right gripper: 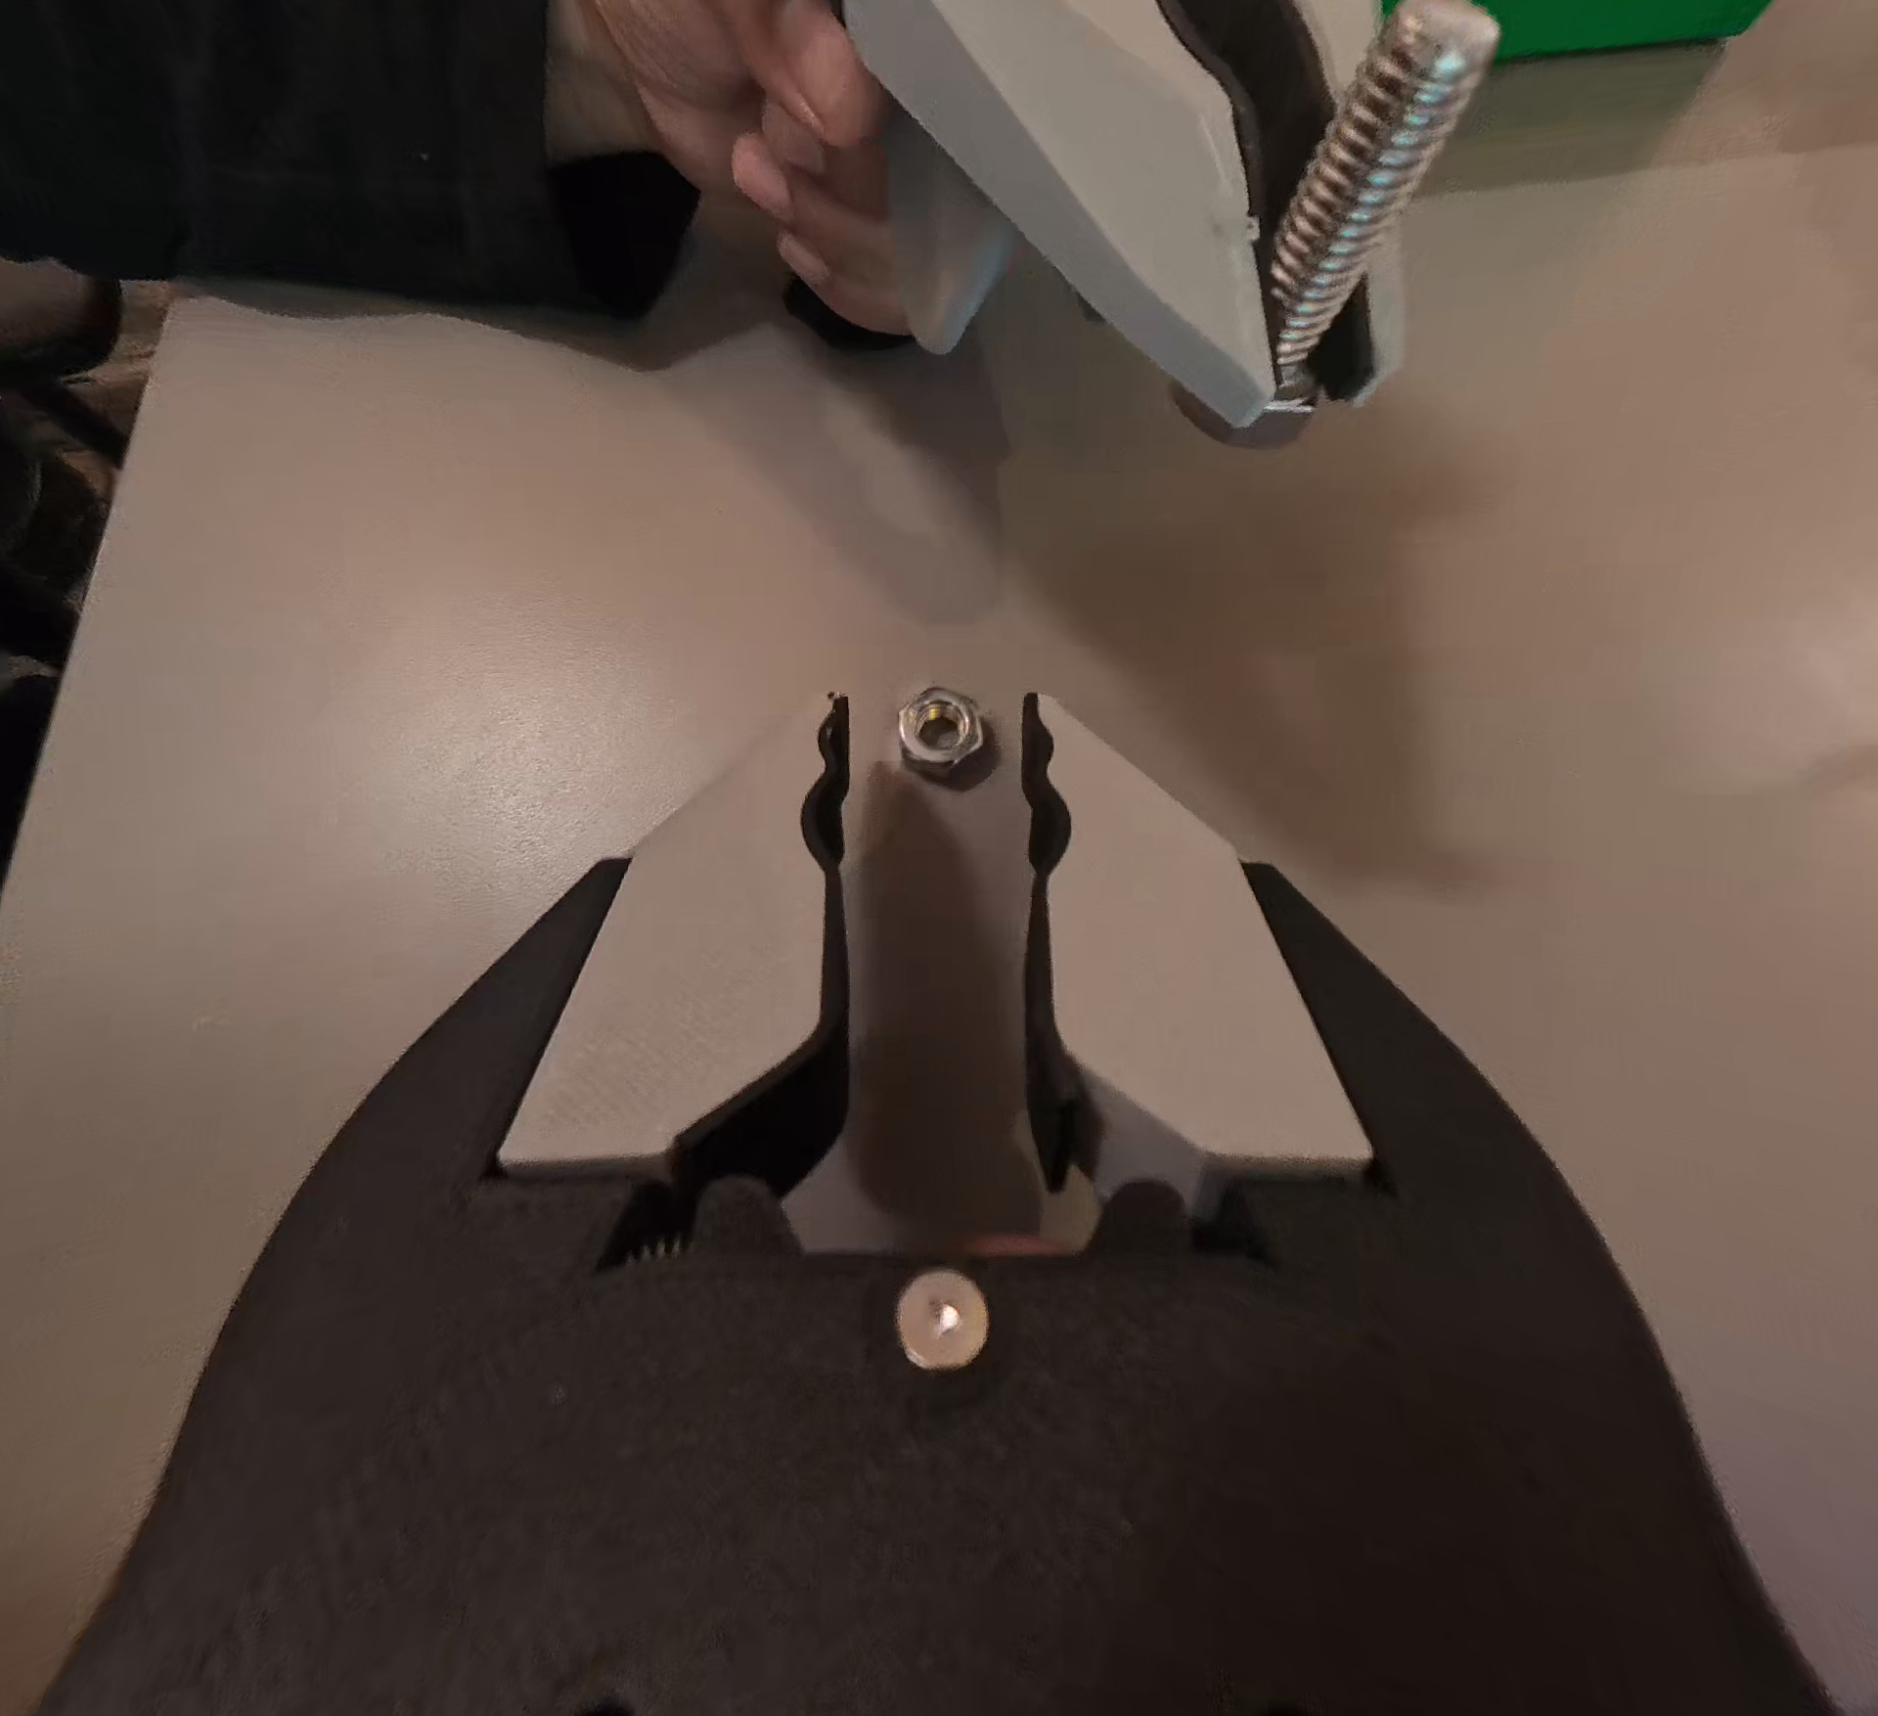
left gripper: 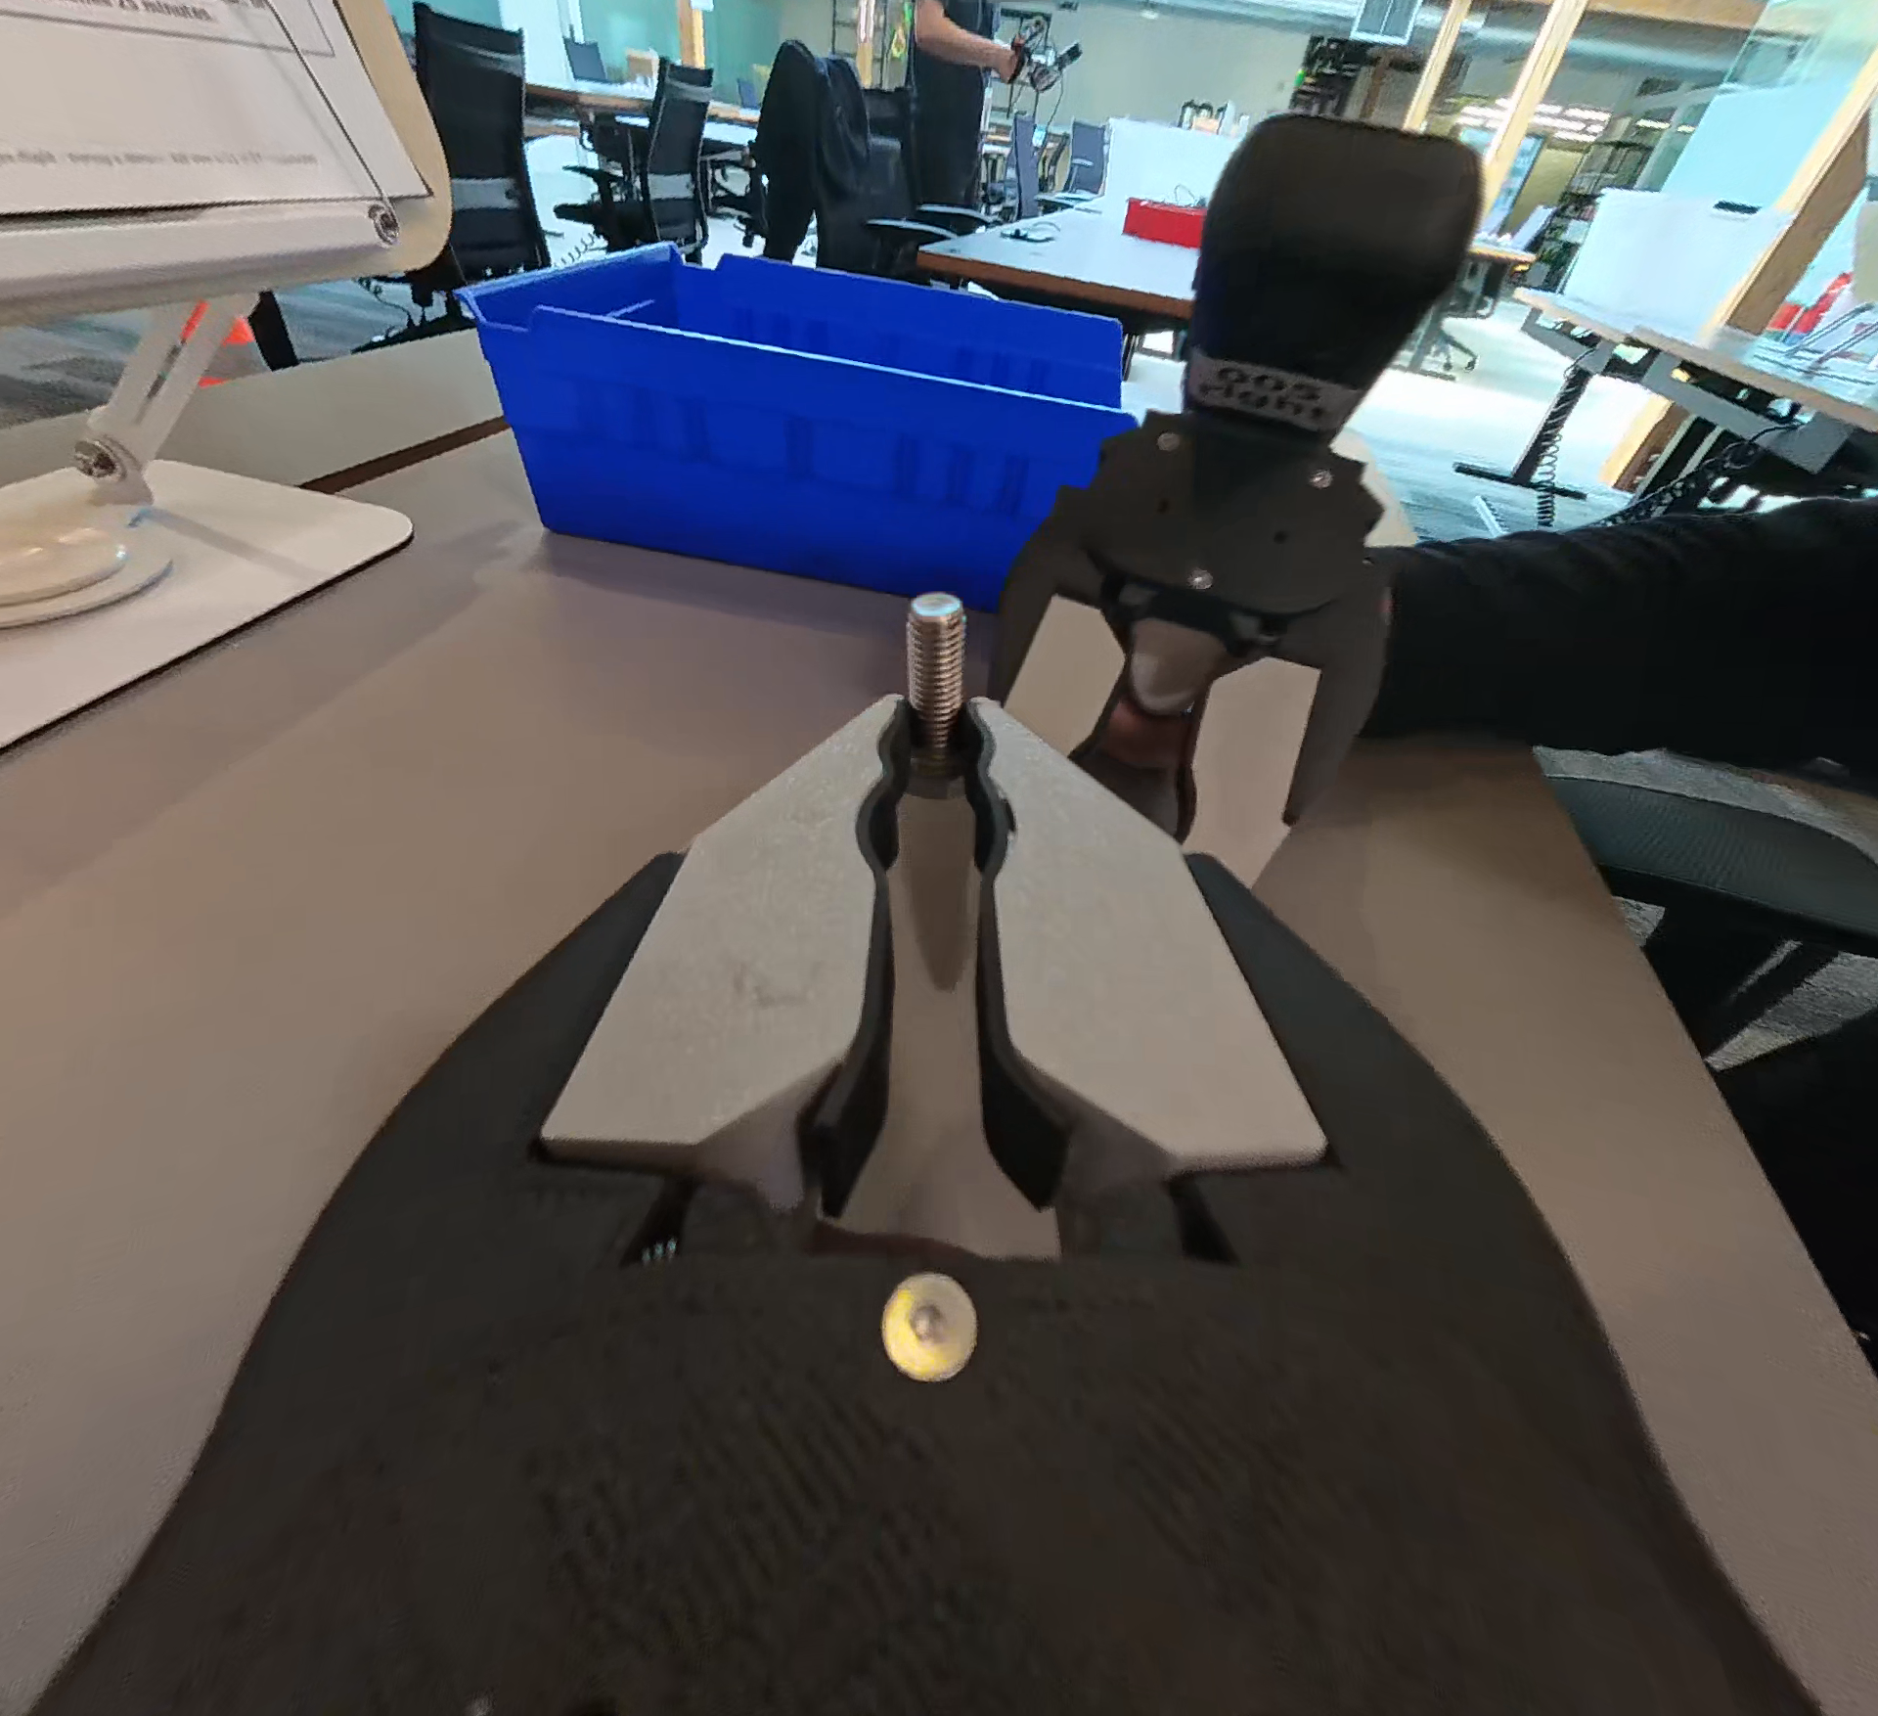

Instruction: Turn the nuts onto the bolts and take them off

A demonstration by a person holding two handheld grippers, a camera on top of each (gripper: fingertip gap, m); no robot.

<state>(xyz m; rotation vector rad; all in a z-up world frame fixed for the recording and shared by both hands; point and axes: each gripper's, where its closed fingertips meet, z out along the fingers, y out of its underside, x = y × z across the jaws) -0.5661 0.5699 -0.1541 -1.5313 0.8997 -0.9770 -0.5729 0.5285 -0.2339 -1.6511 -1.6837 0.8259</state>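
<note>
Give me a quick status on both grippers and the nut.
Left gripper shut on bolt, threads up. Right gripper open, straddling nut flat on table, not yet gripped. Nothing in the way.

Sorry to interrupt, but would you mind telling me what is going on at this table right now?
A person is working with two handheld grippers on a grey table. The left gripper has its jaws shut on the lower end of a threaded bolt, held upright with the bare thread sticking out. The right gripper points down at a loose nut lying flat on the table, its jaws open on either side of it. The nut is not yet gripped or on the bolt. A blue bin stands behind.
</note>
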